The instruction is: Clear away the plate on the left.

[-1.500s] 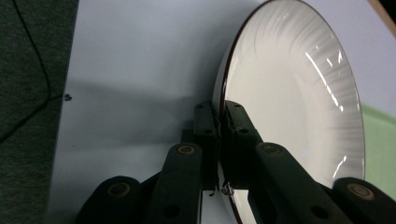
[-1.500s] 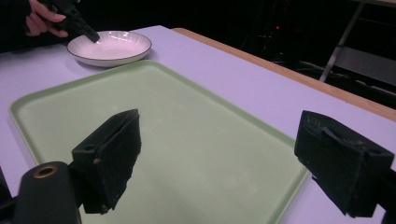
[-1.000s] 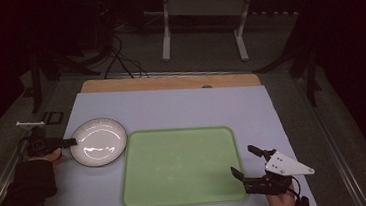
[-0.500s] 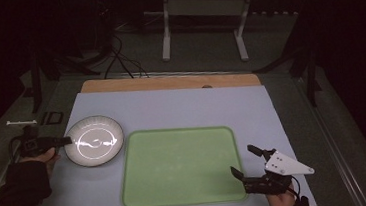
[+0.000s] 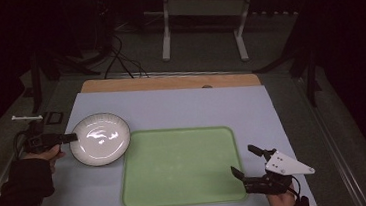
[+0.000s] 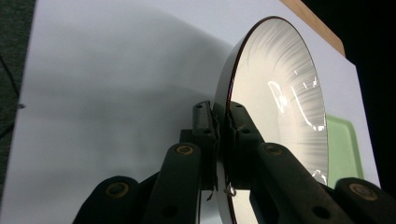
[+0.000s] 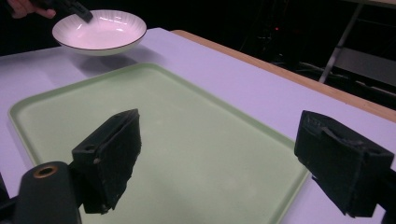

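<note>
A white ribbed bowl [image 5: 100, 139] with a dark rim hangs just above the white table at the left, its shadow under it. My left gripper [image 5: 68, 138] is shut on its left rim; in the left gripper view both jaws pinch the rim [image 6: 219, 122] of the bowl [image 6: 275, 88]. The bowl's right edge reaches the top-left corner of the green tray [image 5: 183, 183]. At the tray's bottom-right corner my right gripper [image 5: 242, 160] is open and holds nothing. In the right gripper view it [image 7: 224, 163] stands wide over the tray [image 7: 187, 112], with the bowl [image 7: 100, 30] far off.
A wooden strip [image 5: 169, 82] runs along the table's far edge. Beyond it are a dark floor, cables and a metal stand [image 5: 202, 26]. The tray's surface is bare. A grey rail [image 5: 341, 159] borders the table on the right.
The bowl has risen slightly in the left gripper's hold, drifting left and then back right towards the tray's corner. The right gripper has not moved.
</note>
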Demonstrator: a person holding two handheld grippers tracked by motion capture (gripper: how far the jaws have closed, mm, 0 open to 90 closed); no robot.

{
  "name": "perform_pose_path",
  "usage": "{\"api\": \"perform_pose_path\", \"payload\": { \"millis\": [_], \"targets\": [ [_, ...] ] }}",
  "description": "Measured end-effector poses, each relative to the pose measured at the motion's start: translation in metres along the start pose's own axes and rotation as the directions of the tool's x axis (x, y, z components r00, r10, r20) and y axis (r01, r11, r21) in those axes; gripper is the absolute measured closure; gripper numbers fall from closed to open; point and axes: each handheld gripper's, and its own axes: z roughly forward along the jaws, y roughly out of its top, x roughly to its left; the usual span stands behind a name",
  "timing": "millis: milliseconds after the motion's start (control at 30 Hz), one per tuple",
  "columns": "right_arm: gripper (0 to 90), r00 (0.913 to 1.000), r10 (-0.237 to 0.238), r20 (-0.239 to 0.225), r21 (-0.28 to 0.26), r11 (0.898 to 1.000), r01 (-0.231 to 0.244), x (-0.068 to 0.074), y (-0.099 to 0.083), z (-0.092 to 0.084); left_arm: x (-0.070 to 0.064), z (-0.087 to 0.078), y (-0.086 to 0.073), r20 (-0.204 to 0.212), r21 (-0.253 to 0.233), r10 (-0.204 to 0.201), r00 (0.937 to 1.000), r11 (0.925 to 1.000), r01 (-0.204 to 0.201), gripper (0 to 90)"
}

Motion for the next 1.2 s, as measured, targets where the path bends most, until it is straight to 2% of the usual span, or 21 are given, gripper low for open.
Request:
{"api": "perform_pose_path", "payload": {
  "millis": [333,467,600,767,1000,1200],
  "targets": [
    [14.4,1.0000,0.001,0.002,-0.004,1.000,-0.001,0.000,0.000,0.000,-0.021,0.003,0.000,0.033,0.014,0.043,0.9985,0.9989,-0.044,84.0],
    [14.4,1.0000,0.001,0.002,-0.004,1.000,-0.001,0.000,0.000,-0.001,-0.027,0.007,-0.001,0.066,0.027,0.051,0.9965,0.9982,-0.053,84.0],
    [14.4,1.0000,0.001,0.003,-0.004,1.000,-0.001,0.000,0.000,-0.002,-0.034,0.012,-0.003,0.065,0.042,0.069,0.9955,0.9966,-0.071,83.9],
    [14.4,1.0000,-0.005,0.004,-0.006,1.000,0.005,0.000,0.000,-0.002,-0.044,0.017,-0.006,0.083,0.055,0.083,0.9931,0.9946,-0.088,83.9],
    [14.4,1.0000,-0.003,0.003,-0.007,1.000,0.003,-0.001,0.000,-0.002,-0.065,0.024,-0.008,0.111,0.079,0.122,0.9863,0.9881,-0.132,83.8],
    [14.4,1.0000,-0.004,0.003,-0.009,1.000,0.004,-0.001,0.000,-0.003,-0.084,0.032,-0.012,0.152,0.103,0.151,0.9768,0.9805,-0.168,83.8]
  ]
}}
